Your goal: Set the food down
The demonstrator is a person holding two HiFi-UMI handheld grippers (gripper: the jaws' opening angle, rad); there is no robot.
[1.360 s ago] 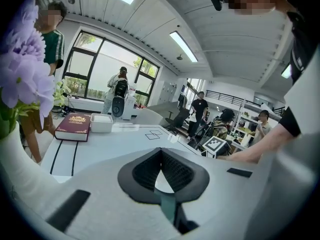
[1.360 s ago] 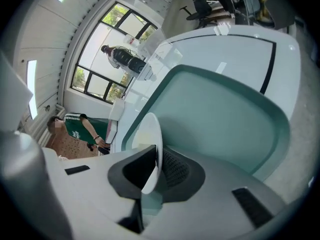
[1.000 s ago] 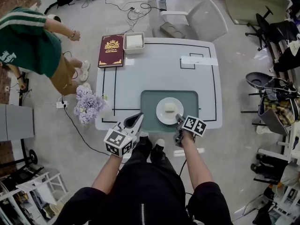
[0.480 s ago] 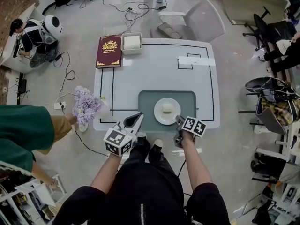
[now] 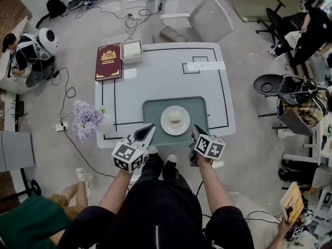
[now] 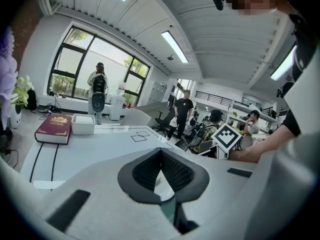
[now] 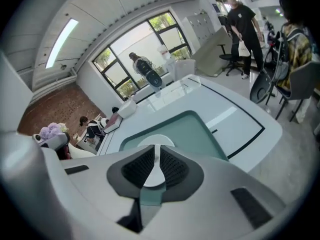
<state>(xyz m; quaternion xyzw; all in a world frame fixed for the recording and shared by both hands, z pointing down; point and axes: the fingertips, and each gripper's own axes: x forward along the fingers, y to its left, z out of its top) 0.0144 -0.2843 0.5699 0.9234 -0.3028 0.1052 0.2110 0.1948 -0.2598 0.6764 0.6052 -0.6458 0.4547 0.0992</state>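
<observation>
A white plate (image 5: pixel 175 120) with a small pale piece of food (image 5: pixel 176 116) rests on the green mat (image 5: pixel 153 110) near the table's front edge. My left gripper (image 5: pixel 146 134) hovers at the front edge, just left of the mat, jaws shut and empty. At the mat's front right corner my right gripper (image 5: pixel 195 132) is also shut on nothing. In the right gripper view the right gripper (image 7: pixel 156 148) points at the plate (image 7: pixel 149 139) on the mat (image 7: pixel 190 129). In the left gripper view the left gripper (image 6: pixel 161 151) faces across the tabletop.
A dark red book (image 5: pixel 108 62) and a white box (image 5: pixel 132 50) lie at the table's far left corner. Purple flowers (image 5: pixel 84 119) stand on the floor left of the table (image 5: pixel 155 77). A grey chair (image 5: pixel 199 21) sits behind it. People and office chairs surround the area.
Both grippers hold their places by the mat. The person in green has walked from the upper left to the lower left. The head view has shifted slightly.
</observation>
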